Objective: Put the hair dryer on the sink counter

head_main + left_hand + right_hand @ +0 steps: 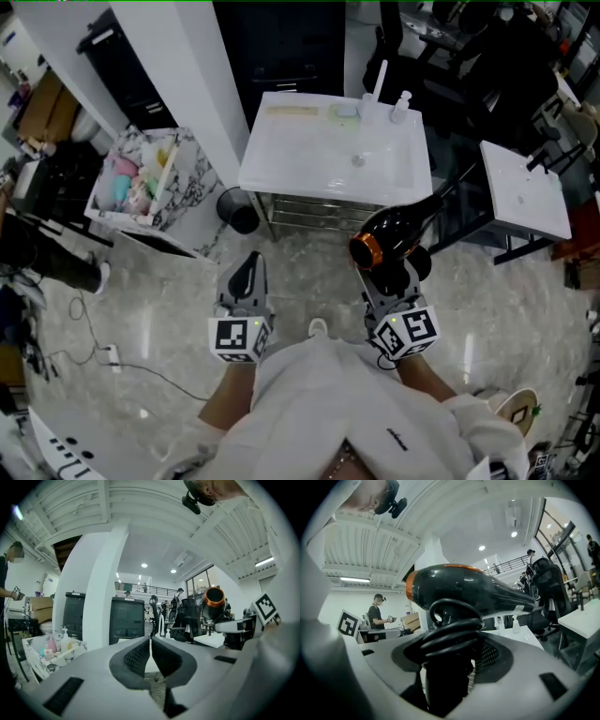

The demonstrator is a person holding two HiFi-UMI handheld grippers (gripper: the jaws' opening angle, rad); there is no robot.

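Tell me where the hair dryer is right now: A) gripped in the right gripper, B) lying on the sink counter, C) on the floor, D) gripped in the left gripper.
A: the jaws of the right gripper clamp the cord-wrapped handle of the hair dryer, which has not yet reached the sink counter.

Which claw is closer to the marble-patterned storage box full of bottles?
Left. The left claw sits just right of the marble-patterned storage box; the right claw, gripping the black and orange hair dryer, is farther right.
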